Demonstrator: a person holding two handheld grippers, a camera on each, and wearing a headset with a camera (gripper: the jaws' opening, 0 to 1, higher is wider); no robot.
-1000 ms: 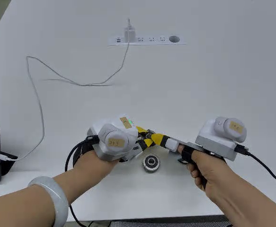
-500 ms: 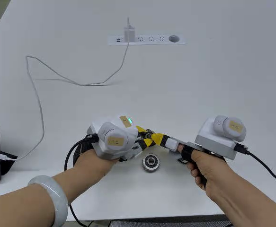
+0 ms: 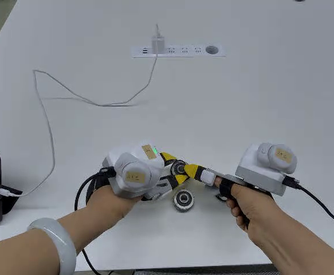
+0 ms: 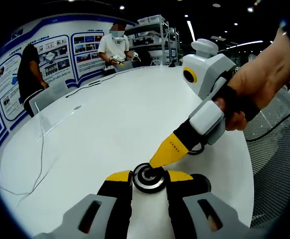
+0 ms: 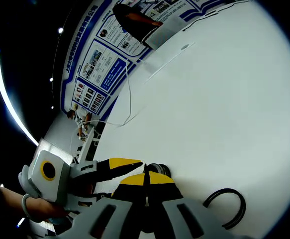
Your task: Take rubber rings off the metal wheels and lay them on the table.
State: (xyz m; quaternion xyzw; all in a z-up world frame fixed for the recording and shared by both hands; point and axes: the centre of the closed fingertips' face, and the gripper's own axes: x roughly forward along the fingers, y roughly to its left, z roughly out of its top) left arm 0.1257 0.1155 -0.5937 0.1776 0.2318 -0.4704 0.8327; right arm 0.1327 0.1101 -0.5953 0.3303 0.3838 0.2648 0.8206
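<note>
Left gripper clamps 1 round metal wheel; right gripper, jaws closed, touches its rim; 1 black rubber ring on white table

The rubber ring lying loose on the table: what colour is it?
Black; the rubber ring shows best in the right gripper view.

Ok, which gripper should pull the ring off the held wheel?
Probably right: the left gripper is clamped on the wheel, while the right gripper has its shut tip at the wheel's rim.
</note>
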